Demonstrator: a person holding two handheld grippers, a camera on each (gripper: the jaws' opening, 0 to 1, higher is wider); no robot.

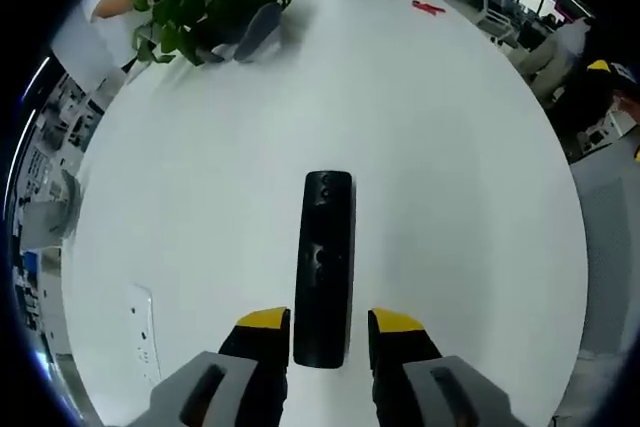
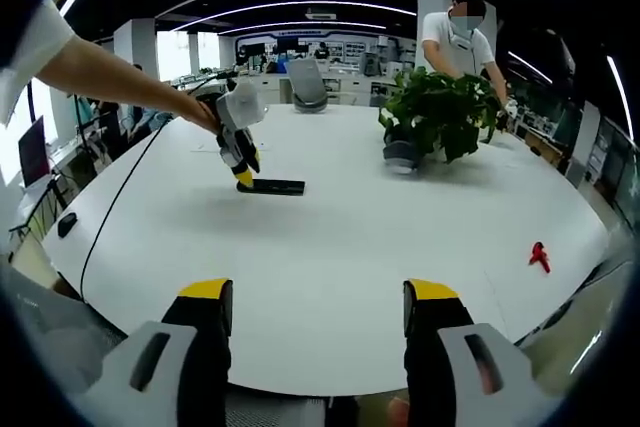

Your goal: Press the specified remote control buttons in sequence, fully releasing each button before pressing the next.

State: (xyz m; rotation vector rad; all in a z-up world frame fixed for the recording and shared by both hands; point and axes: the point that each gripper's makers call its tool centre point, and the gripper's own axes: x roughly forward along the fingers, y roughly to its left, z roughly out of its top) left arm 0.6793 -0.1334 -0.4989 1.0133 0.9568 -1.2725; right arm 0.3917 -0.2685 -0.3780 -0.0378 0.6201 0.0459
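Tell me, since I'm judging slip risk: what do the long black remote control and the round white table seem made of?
The long black remote control looks like smooth, slightly glossy plastic, its face catching faint highlights. The round white table seems matte laminate or painted board: even, grainless, with soft reflections.

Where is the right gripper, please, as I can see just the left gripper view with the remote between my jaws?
Observer: The right gripper hangs open over the near table edge, well back from the remote.
Operator: Is anyone near the table?
Observer: Yes, a person stands behind the plant.
Operator: How does my left gripper sit?
Observer: The left gripper tilts down, yellow tips at the remote's end.
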